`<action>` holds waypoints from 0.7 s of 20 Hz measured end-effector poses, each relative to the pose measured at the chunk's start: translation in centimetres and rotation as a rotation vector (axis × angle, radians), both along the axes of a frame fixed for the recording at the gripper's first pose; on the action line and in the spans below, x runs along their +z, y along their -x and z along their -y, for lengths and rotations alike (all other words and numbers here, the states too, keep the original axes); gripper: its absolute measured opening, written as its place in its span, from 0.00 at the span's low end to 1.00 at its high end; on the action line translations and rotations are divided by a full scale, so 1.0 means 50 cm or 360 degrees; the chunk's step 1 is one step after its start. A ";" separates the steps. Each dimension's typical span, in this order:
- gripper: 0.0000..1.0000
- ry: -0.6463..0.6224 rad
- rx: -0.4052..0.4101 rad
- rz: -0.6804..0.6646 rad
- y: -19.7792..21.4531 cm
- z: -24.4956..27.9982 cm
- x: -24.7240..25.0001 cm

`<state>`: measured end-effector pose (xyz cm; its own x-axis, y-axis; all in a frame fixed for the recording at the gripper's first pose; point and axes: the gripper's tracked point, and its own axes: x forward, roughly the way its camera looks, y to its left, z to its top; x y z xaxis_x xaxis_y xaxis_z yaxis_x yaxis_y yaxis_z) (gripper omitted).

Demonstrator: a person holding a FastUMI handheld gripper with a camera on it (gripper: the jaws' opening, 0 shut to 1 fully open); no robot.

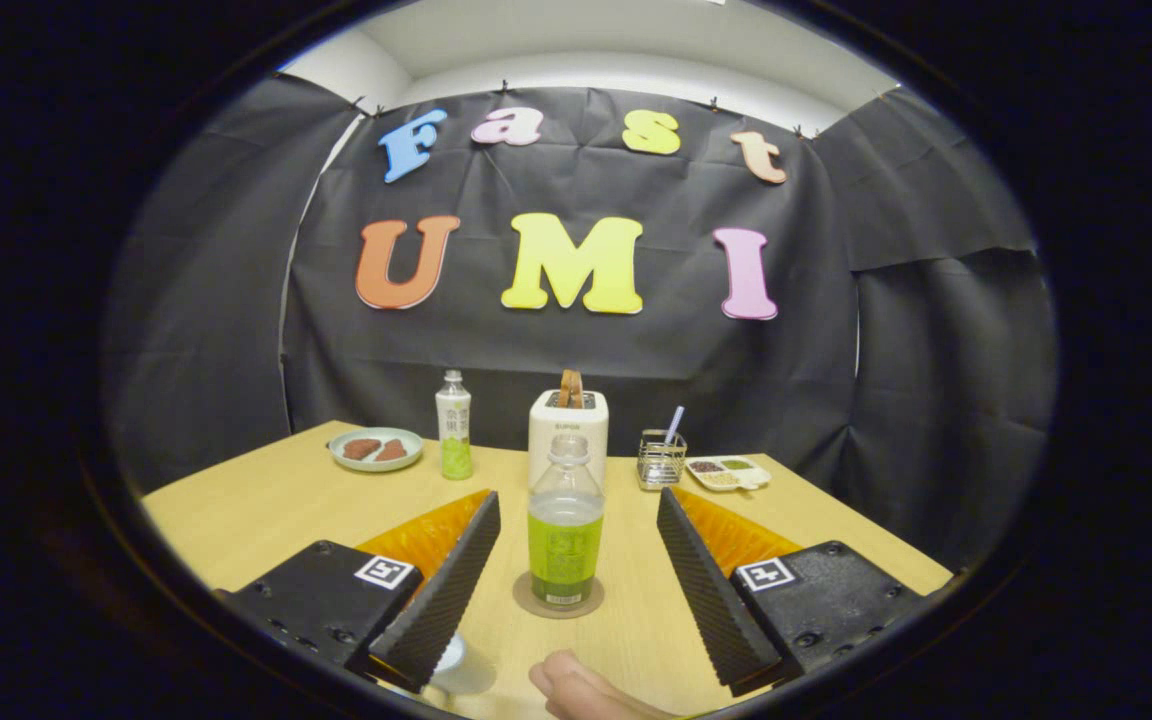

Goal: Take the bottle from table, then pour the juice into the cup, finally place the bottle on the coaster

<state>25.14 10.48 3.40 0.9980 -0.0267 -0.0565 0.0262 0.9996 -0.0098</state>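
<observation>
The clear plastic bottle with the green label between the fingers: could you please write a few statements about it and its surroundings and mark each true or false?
1. The clear plastic bottle with the green label stands upright on the round brown coaster. True.
2. The gripper is shut on that bottle. False: its fingers are open, one on each side, apart from it.
3. A white toaster stands beyond the bottle. True.
4. The pale green plate is bare. False: two brown pieces lie on it.
5. A second, smaller bottle stands beside the plate. True.
</observation>
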 end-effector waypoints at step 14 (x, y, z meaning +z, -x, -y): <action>1.00 -0.0024 -0.0014 0.0034 0.311 0.116 0.104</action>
